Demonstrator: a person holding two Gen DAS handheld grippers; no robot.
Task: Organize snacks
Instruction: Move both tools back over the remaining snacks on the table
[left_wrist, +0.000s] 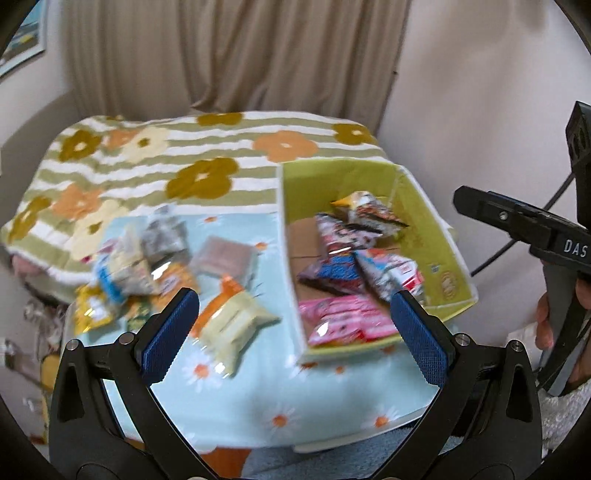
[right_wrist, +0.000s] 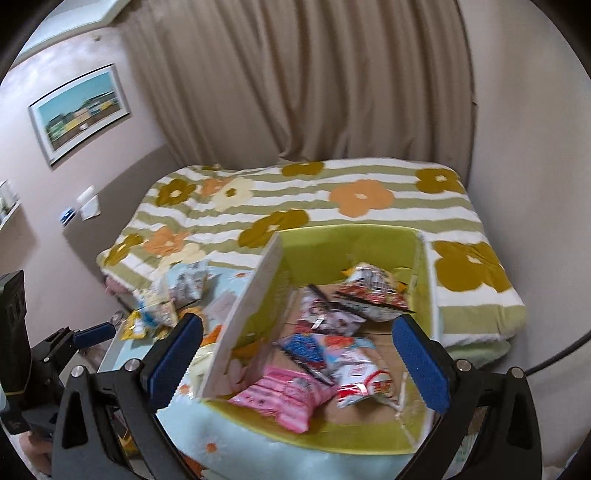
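Note:
A green box (left_wrist: 436, 236) (right_wrist: 343, 240) stands on a light blue daisy cloth (left_wrist: 258, 376) and holds several snack packets, among them a pink one (left_wrist: 343, 317) (right_wrist: 284, 398). Loose snack packets (left_wrist: 140, 266) (right_wrist: 173, 295) lie in a heap left of the box, with a pale yellow packet (left_wrist: 236, 321) nearest. My left gripper (left_wrist: 291, 336) is open and empty, above the cloth in front of the box. My right gripper (right_wrist: 299, 365) is open and empty, above the box's near end. The right gripper's body (left_wrist: 532, 229) shows at the right of the left wrist view.
A striped flower blanket (left_wrist: 207, 155) (right_wrist: 332, 192) covers the bed behind the cloth. Beige curtains (right_wrist: 295, 81) hang at the back. A framed picture (right_wrist: 79, 110) is on the left wall. A black cable (left_wrist: 517, 236) runs at the right.

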